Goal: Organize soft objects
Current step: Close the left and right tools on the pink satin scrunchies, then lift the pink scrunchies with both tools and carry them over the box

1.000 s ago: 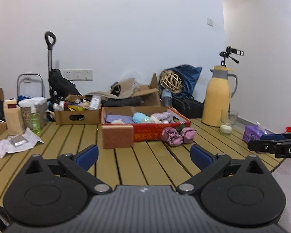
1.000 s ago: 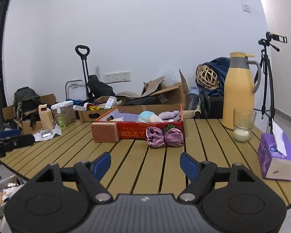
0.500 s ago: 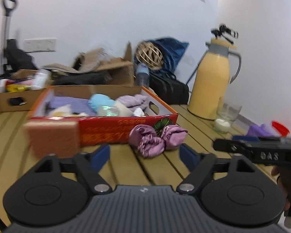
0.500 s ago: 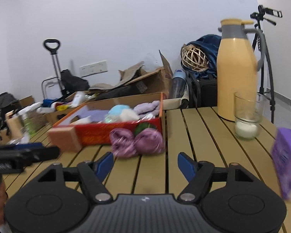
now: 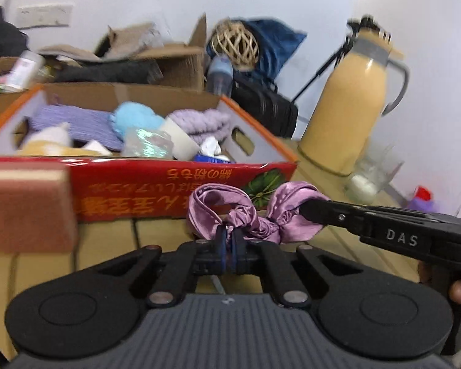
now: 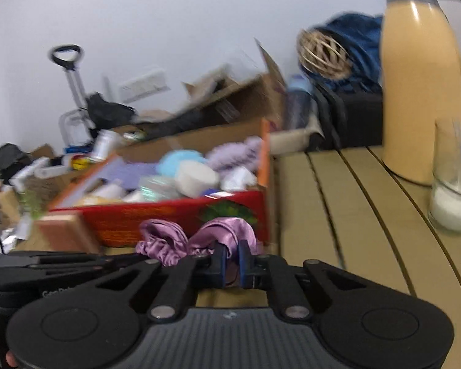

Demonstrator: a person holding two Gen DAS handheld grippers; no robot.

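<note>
A purple satin bow scrunchie point(image 5: 255, 215) lies on the wooden table in front of a red cardboard box point(image 5: 156, 190) holding several soft items. My left gripper point(image 5: 229, 247) is shut on the scrunchie's gathered middle. My right gripper point(image 6: 232, 259) is shut on the scrunchie's right loop point(image 6: 227, 230); it also shows in the left wrist view point(image 5: 310, 207), reaching in from the right. The box also shows in the right wrist view point(image 6: 169, 215).
A pink-brown sponge block point(image 5: 24, 206) stands left of the box. A tall yellow thermos point(image 5: 350, 113) and a glass point(image 6: 455, 190) stand on the table at the right. Cardboard boxes and bags are piled behind the table.
Both grippers have moved forward to the scrunchie and closed from open; the left now grips its middle and the right grips its right loop.
</note>
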